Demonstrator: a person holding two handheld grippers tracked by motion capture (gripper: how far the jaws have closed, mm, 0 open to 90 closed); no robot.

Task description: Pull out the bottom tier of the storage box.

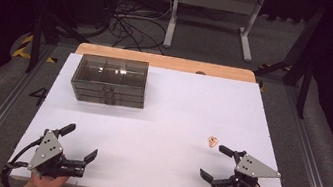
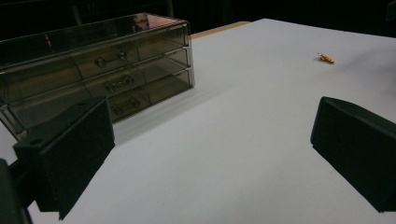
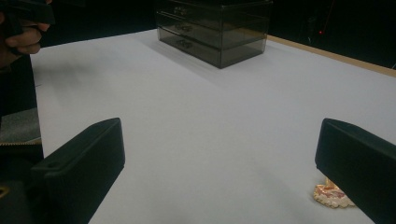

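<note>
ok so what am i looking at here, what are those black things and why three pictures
A person sits at a white table and holds a hand tool in each hand: the left tongs and the right tongs. Both stand open and hold nothing.

The high view looks down from above the person. The other two pictures come from small cameras riding on each tool, so the black blocks at their bottom corners are that tool's own jaws.

On the table sits a smoky clear drawer box with three stacked drawers, far left. A small golden trinket lies near the right tongs, just beside one jaw in the right gripper view.
</note>
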